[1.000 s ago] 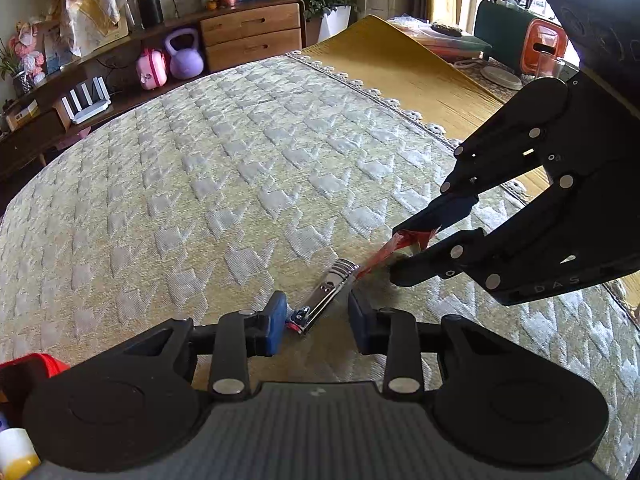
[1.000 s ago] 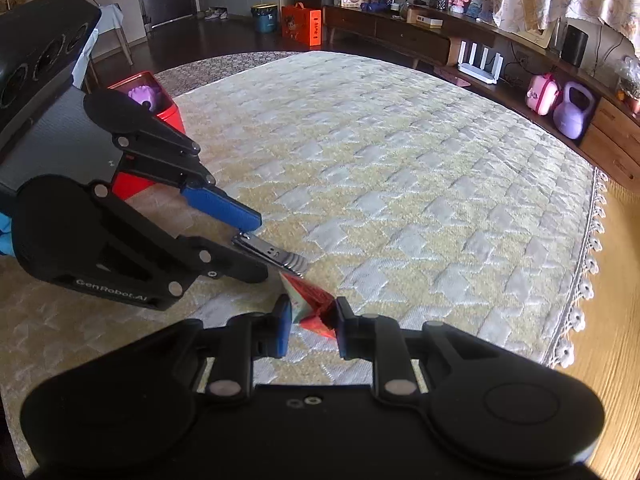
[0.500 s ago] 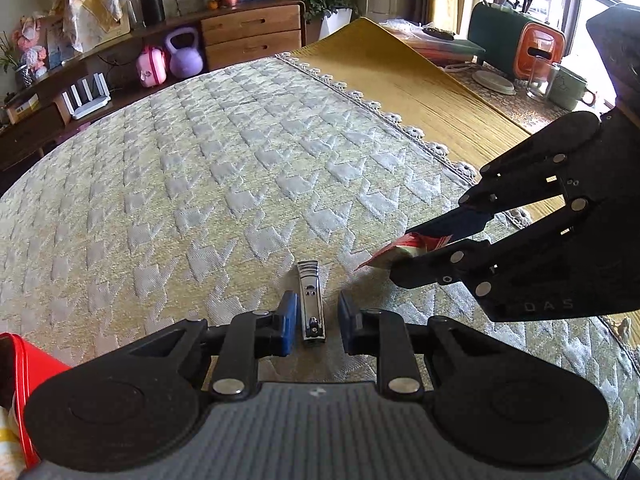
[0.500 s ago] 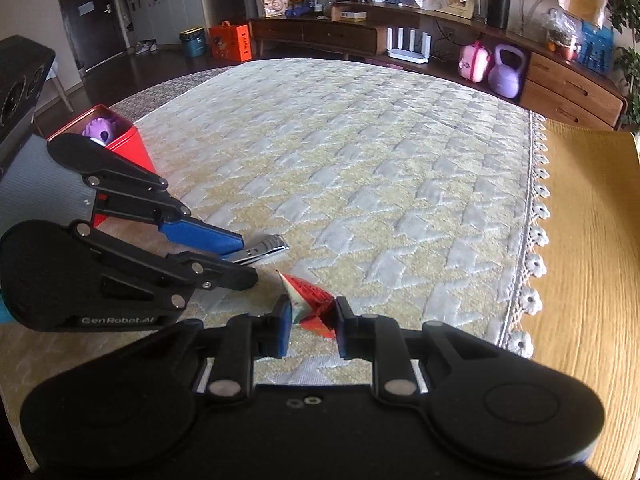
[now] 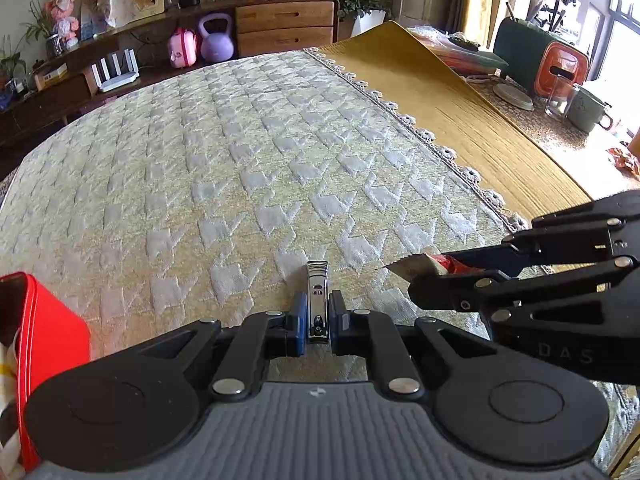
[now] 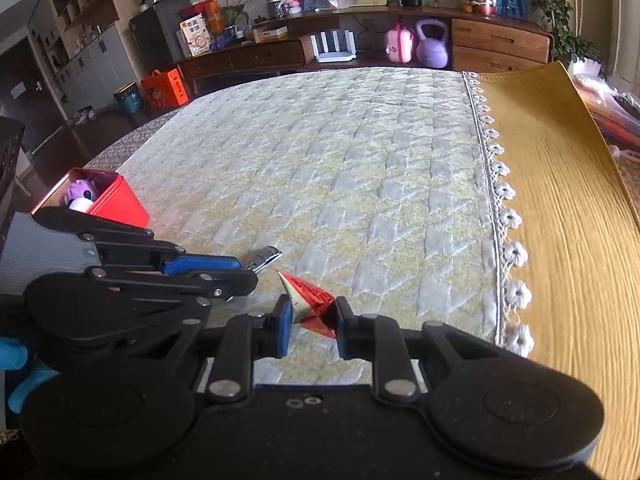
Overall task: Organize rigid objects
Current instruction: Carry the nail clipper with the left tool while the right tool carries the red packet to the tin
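Two grippers, left gripper [image 5: 318, 322] jaws clamping nail clipper [image 5: 317, 300], right gripper [image 6: 310, 322] jaws clamping red packet [image 6: 310, 300]

A wooden sideboard [image 6: 460, 46] lines the far wall, with a purple kettlebell [image 6: 431, 45] beside its drawers.

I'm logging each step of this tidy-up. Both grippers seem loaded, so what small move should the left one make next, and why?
Probably lift and swing the left gripper toward the red box on its left. Its jaws are shut on the nail clipper, and that box already holds small items.
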Available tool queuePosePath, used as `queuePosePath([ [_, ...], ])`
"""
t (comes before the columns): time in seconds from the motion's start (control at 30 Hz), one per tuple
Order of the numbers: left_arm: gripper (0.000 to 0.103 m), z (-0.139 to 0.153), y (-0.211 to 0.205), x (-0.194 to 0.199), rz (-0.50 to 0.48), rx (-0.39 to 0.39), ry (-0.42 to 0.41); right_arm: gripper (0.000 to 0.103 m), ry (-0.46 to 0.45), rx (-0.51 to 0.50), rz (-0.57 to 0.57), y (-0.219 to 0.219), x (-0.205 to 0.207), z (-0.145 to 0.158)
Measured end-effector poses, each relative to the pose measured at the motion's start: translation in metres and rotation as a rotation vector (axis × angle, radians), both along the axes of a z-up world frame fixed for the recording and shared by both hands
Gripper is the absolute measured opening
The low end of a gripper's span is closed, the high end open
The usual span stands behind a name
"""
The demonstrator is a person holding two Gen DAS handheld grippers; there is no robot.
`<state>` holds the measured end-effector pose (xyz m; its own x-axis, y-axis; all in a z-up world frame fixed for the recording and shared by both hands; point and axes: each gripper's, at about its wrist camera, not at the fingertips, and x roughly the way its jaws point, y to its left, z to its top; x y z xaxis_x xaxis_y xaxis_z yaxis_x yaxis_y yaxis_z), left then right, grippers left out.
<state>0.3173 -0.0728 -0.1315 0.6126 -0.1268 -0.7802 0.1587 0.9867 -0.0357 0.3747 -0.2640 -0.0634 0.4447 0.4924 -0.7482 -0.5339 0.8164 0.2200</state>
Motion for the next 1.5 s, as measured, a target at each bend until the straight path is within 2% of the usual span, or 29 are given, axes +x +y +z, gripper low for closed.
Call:
queuePosePath([
  [0.3,0.011,0.013,0.016,-0.049,0.076,-0.078,0.023,0.020,0.003,0.065,-0.112,0.005,-0.050,0.023],
  [0.53,0.011,0.037,0.032,-0.093,0.129,-0.103,-0.008,0.020,0.000,0.130,-0.169,0.013,-0.082,0.042],
  [0.97,0.011,0.077,0.076,-0.152,0.212,-0.109,-0.075,0.020,-0.065,0.162,-0.117,0.060,-0.125,0.079],
  [1.5,0.011,0.089,0.168,-0.176,0.359,-0.126,-0.125,0.020,-0.076,0.153,-0.032,0.132,-0.130,0.085],
])
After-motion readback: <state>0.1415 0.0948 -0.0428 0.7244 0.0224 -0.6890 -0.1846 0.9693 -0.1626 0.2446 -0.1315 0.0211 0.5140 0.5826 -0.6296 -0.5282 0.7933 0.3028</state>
